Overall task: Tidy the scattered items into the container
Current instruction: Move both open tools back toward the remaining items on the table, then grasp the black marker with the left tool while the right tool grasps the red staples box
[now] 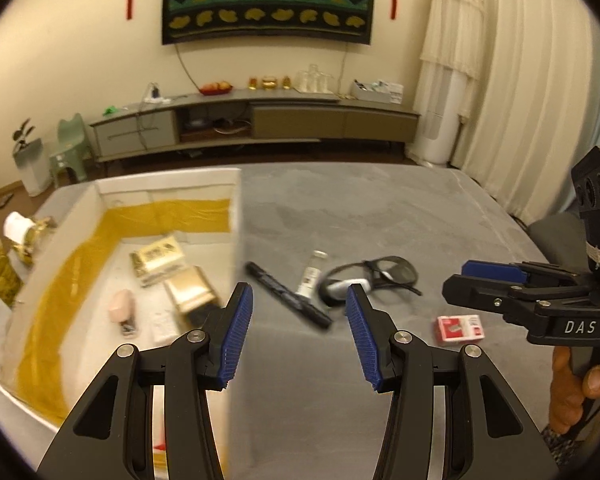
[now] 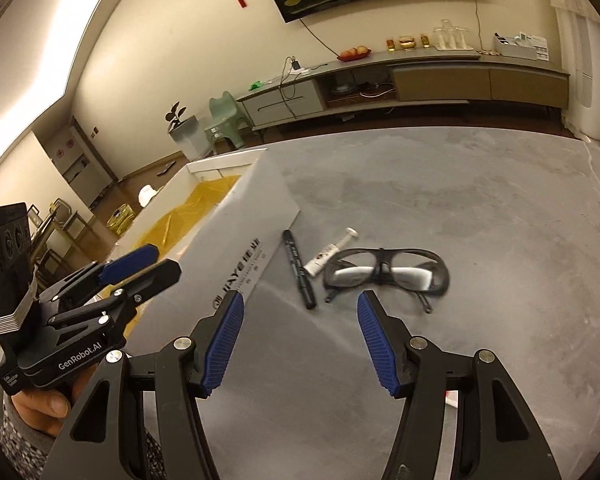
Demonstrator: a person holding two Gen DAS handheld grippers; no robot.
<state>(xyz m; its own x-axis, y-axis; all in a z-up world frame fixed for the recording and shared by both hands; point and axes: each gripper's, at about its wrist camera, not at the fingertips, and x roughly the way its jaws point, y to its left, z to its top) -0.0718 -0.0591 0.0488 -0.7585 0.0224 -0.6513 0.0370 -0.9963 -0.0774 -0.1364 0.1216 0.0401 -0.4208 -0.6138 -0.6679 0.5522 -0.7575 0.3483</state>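
Note:
A white cardboard box [image 1: 236,208] [image 2: 236,248] with yellow lining stands at the left of the grey table; inside lie small cartons [image 1: 160,260] and a pink item [image 1: 121,306]. Right of the box lie a black marker [image 1: 288,294] [image 2: 298,268], a white tube [image 1: 311,274] [image 2: 330,252], black-framed glasses [image 1: 372,276] [image 2: 384,274] and a red-and-white small packet [image 1: 460,328]. My left gripper [image 1: 299,332] [image 2: 140,268] hovers open over the box's right wall, empty. My right gripper [image 2: 300,344] [image 1: 480,276] hangs open and empty short of the glasses.
A TV cabinet [image 1: 260,120] with fruit and glasses runs along the far wall. Gold-wrapped items [image 1: 24,240] sit left of the box. A person's hand [image 1: 576,384] [image 2: 48,404] holds each gripper. Bare grey tabletop [image 2: 480,220] stretches to the right.

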